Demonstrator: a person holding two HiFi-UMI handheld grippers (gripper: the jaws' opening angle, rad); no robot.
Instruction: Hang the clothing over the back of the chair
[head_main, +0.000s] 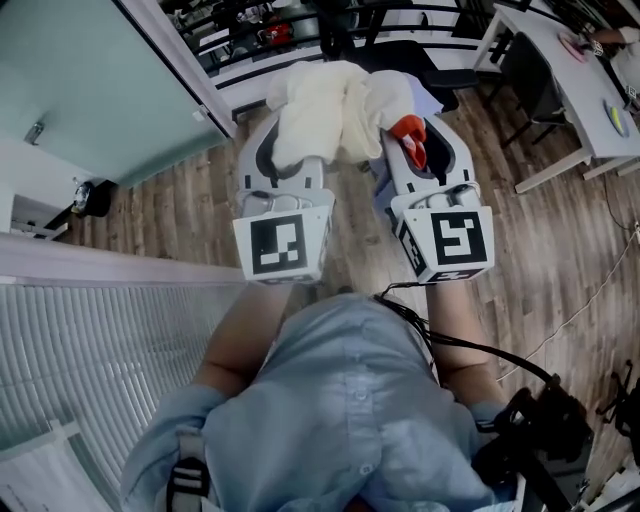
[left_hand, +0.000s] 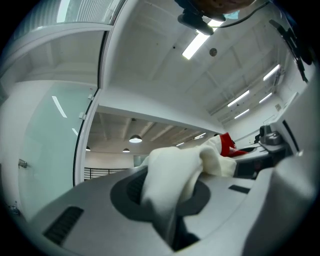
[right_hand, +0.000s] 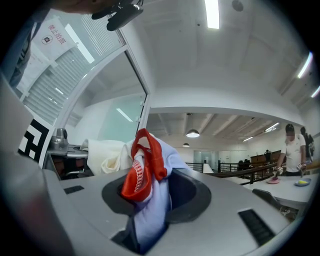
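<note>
Both grippers clamped on the clothing (head_main: 330, 105), held up btwn them: left gripper (head_main: 298, 150) pinches cream cloth, right gripper (head_main: 412, 148) the red-trimmed pale-blue bit. Only head view shows dark chair (head_main: 445, 75) beyond, partly hidden by cloth.

The wood floor (head_main: 560, 240) ahead is open. A glass wall (head_main: 90, 80) stands close on the left. A black chair (head_main: 450, 75) stands straight ahead. A white table (head_main: 570, 90) and a dark chair (head_main: 530, 85) block the right. A thin cable (head_main: 590, 300) lies on the floor there. The clothing (head_main: 320, 110) fills both pairs of jaws.
</note>
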